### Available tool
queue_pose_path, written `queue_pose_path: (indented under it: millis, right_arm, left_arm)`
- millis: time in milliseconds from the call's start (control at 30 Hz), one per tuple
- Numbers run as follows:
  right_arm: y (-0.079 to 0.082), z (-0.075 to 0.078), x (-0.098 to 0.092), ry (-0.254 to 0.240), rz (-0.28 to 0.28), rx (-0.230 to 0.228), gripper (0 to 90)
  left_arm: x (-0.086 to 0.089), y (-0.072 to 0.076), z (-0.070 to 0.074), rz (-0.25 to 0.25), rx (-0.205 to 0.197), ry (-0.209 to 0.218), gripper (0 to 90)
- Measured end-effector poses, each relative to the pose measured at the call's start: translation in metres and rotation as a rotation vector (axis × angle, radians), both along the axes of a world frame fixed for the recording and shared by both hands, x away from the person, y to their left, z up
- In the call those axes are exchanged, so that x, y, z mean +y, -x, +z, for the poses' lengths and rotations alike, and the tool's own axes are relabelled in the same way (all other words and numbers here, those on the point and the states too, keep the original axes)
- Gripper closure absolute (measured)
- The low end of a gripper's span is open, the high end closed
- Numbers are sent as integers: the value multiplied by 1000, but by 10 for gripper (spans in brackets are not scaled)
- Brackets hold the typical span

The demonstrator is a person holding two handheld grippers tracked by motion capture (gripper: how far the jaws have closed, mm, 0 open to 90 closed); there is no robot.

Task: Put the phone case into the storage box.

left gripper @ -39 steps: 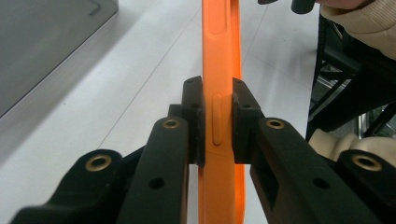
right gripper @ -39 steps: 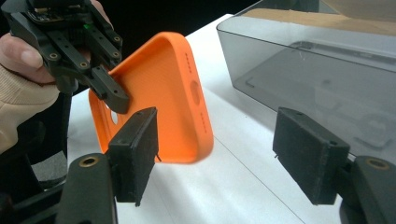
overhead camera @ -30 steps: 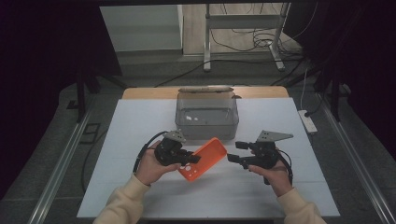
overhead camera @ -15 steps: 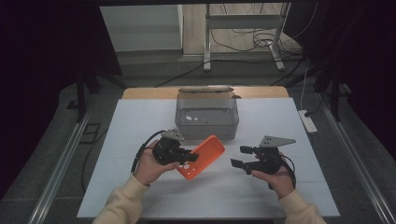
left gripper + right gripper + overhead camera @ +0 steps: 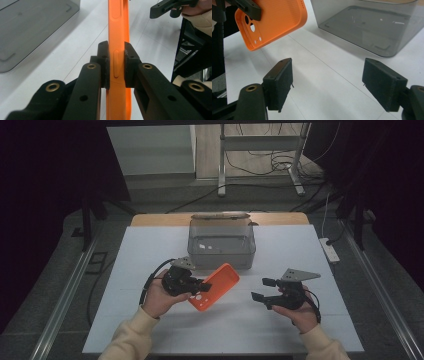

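An orange phone case [image 5: 215, 287] with camera cut-outs hangs tilted above the white table, held by its lower left part. My left gripper [image 5: 200, 286] is shut on it; in the left gripper view the pads [image 5: 103, 60] press both faces of the case [image 5: 117, 30], seen edge-on. My right gripper [image 5: 262, 290] is to the right of the case, apart from it, and stands open. In the right gripper view its wide-set jaws [image 5: 327, 82] have only bare table between them, with the case [image 5: 274, 22] up at the left.
A smoky grey plastic bin [image 5: 222, 245] stands just behind the case at mid-table, with nothing seen in it. Behind it runs a wooden strip [image 5: 280, 218]. A white power strip [image 5: 330, 251] lies off the table's right edge. The white table [image 5: 150, 255] has free surface left and right.
My right gripper has drawn a little away from the case, toward the front edge of the table. The left gripper and the case have kept still.
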State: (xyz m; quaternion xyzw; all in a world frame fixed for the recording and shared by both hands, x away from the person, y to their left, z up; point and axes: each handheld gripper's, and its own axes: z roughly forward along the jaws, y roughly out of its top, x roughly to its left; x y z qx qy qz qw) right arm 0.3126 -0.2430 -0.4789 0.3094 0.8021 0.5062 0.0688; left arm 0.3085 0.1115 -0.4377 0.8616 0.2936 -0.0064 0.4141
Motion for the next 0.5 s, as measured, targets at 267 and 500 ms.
queue_pose_path:
  millis: [267,500]
  right_arm:
    - [4,-3,-13,5,-30,1,244]
    - [9,-6,-20,17,-34,2,238]
  left_arm:
    - [2,1,3,8,-13,10,796]
    - [5,3,6,10,-25,14,796]
